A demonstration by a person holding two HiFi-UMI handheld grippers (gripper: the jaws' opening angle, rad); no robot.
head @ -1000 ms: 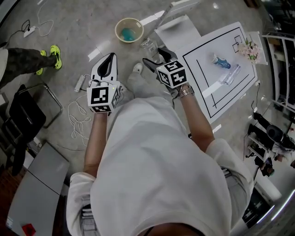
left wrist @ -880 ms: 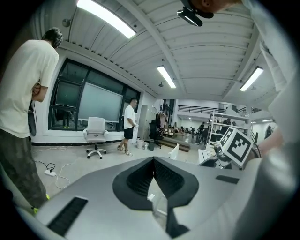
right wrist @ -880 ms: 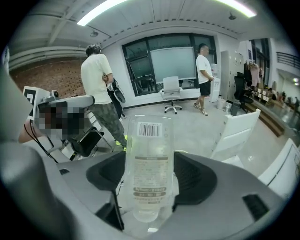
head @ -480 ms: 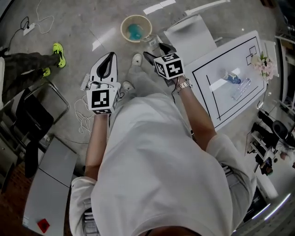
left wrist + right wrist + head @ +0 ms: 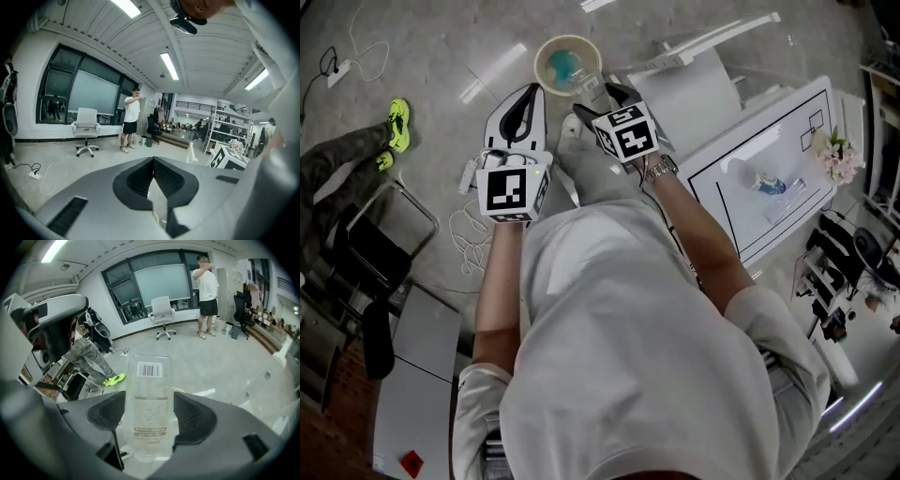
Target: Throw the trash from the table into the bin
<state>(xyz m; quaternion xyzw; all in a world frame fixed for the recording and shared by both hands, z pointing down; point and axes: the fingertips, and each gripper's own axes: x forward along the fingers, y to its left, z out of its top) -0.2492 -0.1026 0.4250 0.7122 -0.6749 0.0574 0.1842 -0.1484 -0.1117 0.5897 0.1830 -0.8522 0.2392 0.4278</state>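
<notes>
Jaws of your left gripper (image 5: pixel 528 94) are pressed together, with nothing in them. Next comes the bin (image 5: pixel 540 58) on the floor, with something blue inside. Your right gripper (image 5: pixel 592 98) is clamped on a clear plastic bottle (image 5: pixel 149 399). It holds the bottle by its middle, just beside the bin's rim. The bottle looks empty, so it is likely light, thin and a bit slippery. Squeeze the middle gently so it won't pop out. Far right, the worktop (image 5: pixel 787 131) has more trash (image 5: pixel 764 180) on it.
</notes>
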